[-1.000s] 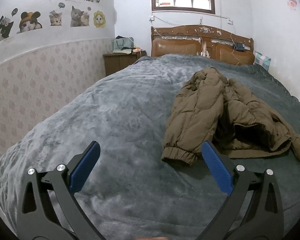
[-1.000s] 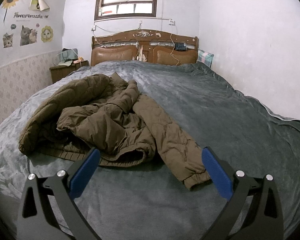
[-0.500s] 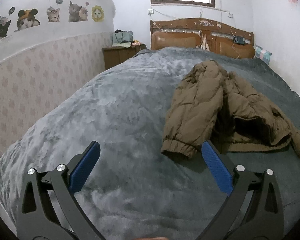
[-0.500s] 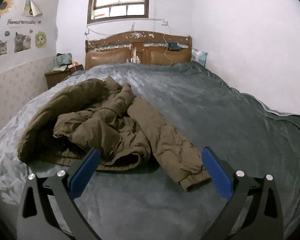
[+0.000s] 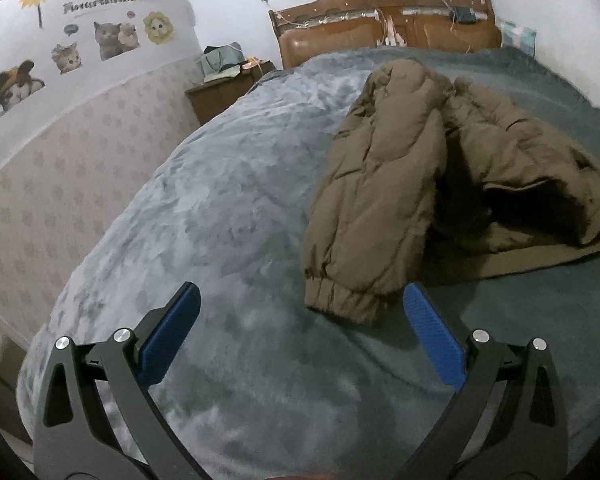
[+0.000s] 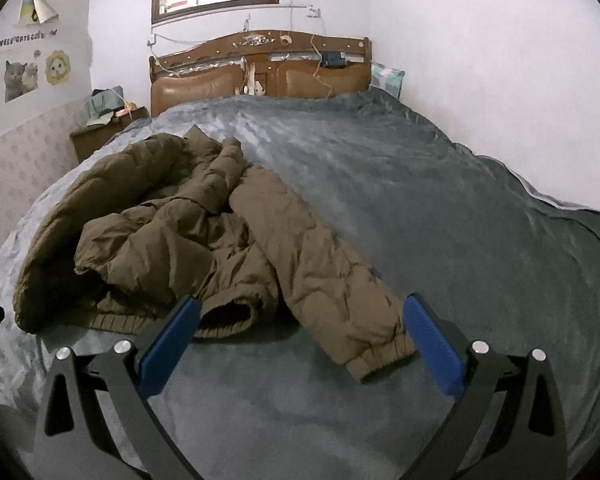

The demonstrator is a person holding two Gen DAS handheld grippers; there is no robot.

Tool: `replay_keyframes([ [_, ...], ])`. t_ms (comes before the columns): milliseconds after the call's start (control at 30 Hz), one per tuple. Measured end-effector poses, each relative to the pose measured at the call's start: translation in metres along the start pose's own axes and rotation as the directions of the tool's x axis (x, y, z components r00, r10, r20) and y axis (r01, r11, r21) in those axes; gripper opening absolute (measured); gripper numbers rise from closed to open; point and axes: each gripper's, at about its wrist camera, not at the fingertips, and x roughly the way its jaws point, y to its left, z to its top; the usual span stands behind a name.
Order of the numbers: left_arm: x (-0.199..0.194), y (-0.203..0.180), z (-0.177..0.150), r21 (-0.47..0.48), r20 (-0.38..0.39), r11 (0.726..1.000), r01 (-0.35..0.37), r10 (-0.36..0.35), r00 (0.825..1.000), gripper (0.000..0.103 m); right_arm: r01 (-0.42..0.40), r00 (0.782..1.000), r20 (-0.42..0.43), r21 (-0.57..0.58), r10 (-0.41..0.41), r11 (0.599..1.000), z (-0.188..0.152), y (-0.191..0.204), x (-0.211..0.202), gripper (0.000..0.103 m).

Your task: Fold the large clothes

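Brown padded jacket point(image 5: 432, 184) heaped in a crumpled pile on the grey blanket point(image 5: 220, 208) of the bed point(image 6: 440, 216), unfolded, lying toward 1 o'clock in the left wrist view and toward 10 o'clock in the right wrist view. One sleeve stretched out on each side of the heap, so each cuff ends up closest to the tool on its own side.

Left gripper point(image 5: 300, 312): fingers point(image 5: 168, 336) spread wide apart, gripping nothing, held above the blanket with the left cuff point(image 5: 340, 300) just short of the right-hand pad at 1 o'clock. Likely lined up for taking that cuff, though not yet around it.

Right gripper point(image 6: 300, 320): fingers point(image 6: 432, 344) likewise wide apart and empty, with the right cuff point(image 6: 380, 352) lying between the pads toward the right-hand one, at about 2 o'clock from the midpoint. Contact with the cloth not clear from this view. Jacket hem point(image 6: 228, 316) bunched just behind the left-hand pad.

Folding not begun, by the look of it: body rumpled, sleeves splayed. Probable aim of both open tools is to take a sleeve end each and pull the jacket flat first. Puffy, slippery-looking fabric, so a shallow pinch may slide off; a deeper bite at the elastic cuffs seems safer.

Wooden headboard point(image 6: 260, 68) at 12 o'clock; nightstand point(image 5: 224, 92) at 11 o'clock.
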Motion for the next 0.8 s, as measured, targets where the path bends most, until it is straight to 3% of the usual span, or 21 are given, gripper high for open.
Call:
replay_keyframes([
  [133,0.028,-0.007,0.006,0.052,-0.041,0.998,-0.021,0.023,0.999,0.1,0.023,1.0,-0.009,-0.176,-0.025,0.984,-0.001,0.01,0.019,0.101],
  [300,0.066,-0.019,0.004,0.125,-0.133,0.992,0.008,0.009,0.991,0.1,0.046,0.991,-0.114,-0.208,-0.07,0.977,-0.007,0.001,0.065,0.101],
  [367,0.078,-0.019,0.006,0.13,-0.176,0.991,0.042,-0.019,0.984,0.086,0.052,0.984,-0.153,-0.244,-0.092,0.968,-0.012,0.001,0.083,0.101],
  [433,0.088,-0.009,0.011,0.086,-0.206,0.993,0.081,-0.062,0.977,0.048,0.043,0.971,-0.216,-0.261,-0.101,0.965,-0.022,-0.003,0.103,0.101],
  [500,0.095,0.008,0.017,0.035,-0.224,0.995,0.095,-0.085,0.971,0.031,0.036,0.958,-0.265,-0.265,-0.109,0.963,-0.031,-0.006,0.118,0.101],
  [600,0.098,0.042,0.025,-0.059,-0.22,0.995,0.085,-0.096,0.971,0.019,0.032,0.942,-0.314,-0.275,-0.122,0.961,-0.043,-0.014,0.138,0.101],
  [700,0.087,0.087,0.037,-0.16,-0.172,0.986,0.039,-0.066,0.983,0.014,0.046,0.928,-0.346,-0.269,-0.141,0.962,-0.051,-0.023,0.152,0.099],
  [733,0.084,0.099,0.04,-0.182,-0.16,0.983,0.02,-0.05,0.986,0.014,0.044,0.925,-0.353,-0.262,-0.139,0.964,-0.052,-0.027,0.156,0.093],
  [767,0.079,0.111,0.043,-0.203,-0.149,0.979,0.001,-0.032,0.988,0.013,0.062,0.919,-0.362,-0.26,-0.157,0.964,-0.054,-0.032,0.161,0.068],
  [800,0.075,0.128,0.046,-0.229,-0.137,0.973,-0.019,-0.013,0.991,0.013,0.071,0.912,-0.376,-0.256,-0.167,0.964,-0.055,-0.037,0.165,0.051],
])
